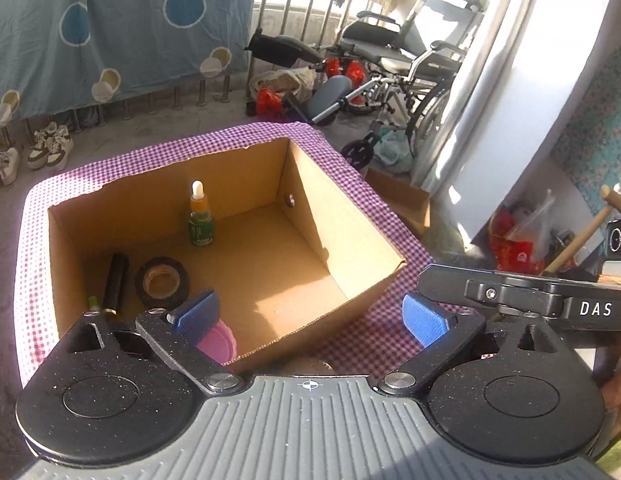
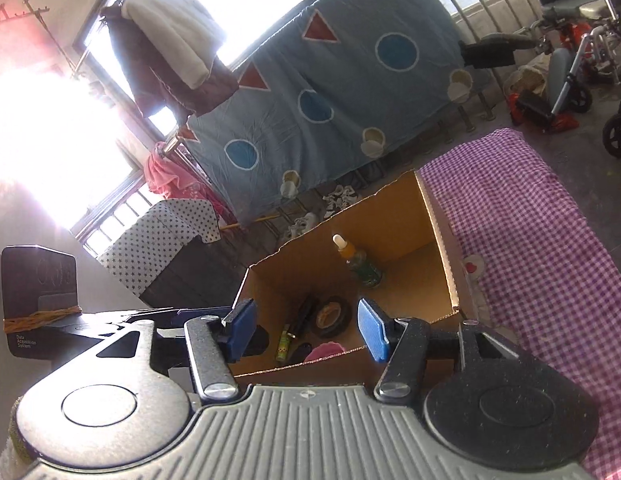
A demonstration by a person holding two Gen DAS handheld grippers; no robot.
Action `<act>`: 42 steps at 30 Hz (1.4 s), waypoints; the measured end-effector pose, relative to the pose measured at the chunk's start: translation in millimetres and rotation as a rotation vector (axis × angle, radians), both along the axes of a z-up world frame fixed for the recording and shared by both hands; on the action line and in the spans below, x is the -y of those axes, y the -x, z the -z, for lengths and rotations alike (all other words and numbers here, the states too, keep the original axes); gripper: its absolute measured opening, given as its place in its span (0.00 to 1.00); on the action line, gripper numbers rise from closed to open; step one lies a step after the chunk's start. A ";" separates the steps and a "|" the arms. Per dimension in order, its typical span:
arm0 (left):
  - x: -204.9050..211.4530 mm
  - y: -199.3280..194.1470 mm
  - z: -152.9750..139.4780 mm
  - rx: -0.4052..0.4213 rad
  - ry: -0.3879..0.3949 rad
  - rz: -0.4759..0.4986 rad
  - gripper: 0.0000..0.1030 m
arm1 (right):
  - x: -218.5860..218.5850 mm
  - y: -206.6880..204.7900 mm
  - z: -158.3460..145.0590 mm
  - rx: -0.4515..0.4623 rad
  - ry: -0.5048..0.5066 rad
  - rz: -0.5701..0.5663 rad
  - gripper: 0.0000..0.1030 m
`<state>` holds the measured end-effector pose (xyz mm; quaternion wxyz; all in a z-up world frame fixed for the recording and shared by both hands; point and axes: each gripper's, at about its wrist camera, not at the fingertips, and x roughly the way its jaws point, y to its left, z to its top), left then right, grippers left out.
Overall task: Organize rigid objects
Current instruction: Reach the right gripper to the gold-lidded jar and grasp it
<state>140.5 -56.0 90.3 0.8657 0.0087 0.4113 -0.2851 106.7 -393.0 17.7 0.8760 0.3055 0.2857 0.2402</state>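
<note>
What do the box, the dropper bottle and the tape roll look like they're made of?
Box: matte brown corrugated cardboard, with a fluted cut edge. Dropper bottle: probably glass, amber and see-through, with a whitish rubbery bulb. Tape roll: black, slightly shiny, likely vinyl, on a brown cardboard core.

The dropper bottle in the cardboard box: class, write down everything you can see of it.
The dropper bottle is small, with a white rubber bulb on top, an amber-orange neck and a green body or label below; the material looks like glass, though that is uncertain. It stands upright and capped on the floor of the open cardboard box, close to the far wall. Nothing else touches it: the tape roll and black cylinder lie apart, nearer the camera. The right wrist view shows the same upright pose.
</note>
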 end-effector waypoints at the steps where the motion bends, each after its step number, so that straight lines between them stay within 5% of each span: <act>1: -0.7 7.6 3.4 -0.002 0.010 -0.007 0.96 | 1.4 4.8 4.4 -0.012 -0.007 0.005 0.57; 10: 0.6 60.9 36.3 0.031 0.029 -0.064 0.96 | 2.7 46.4 32.2 -0.076 -0.020 0.023 0.57; 22: 7.3 86.1 74.7 0.037 -0.026 -0.064 0.96 | -10.0 59.0 51.3 -0.120 -0.022 -0.003 0.57; 30: 14.9 91.3 99.6 0.079 -0.051 -0.052 0.94 | -10.4 40.6 71.6 -0.177 -0.040 0.000 0.57; 36: 21.6 78.9 108.2 0.111 -0.071 -0.053 0.77 | -19.3 12.0 89.9 -0.225 -0.062 -0.021 0.46; 42: 27.9 64.6 117.0 0.083 -0.099 -0.051 0.74 | -31.0 -16.0 99.7 -0.246 -0.052 -0.040 0.44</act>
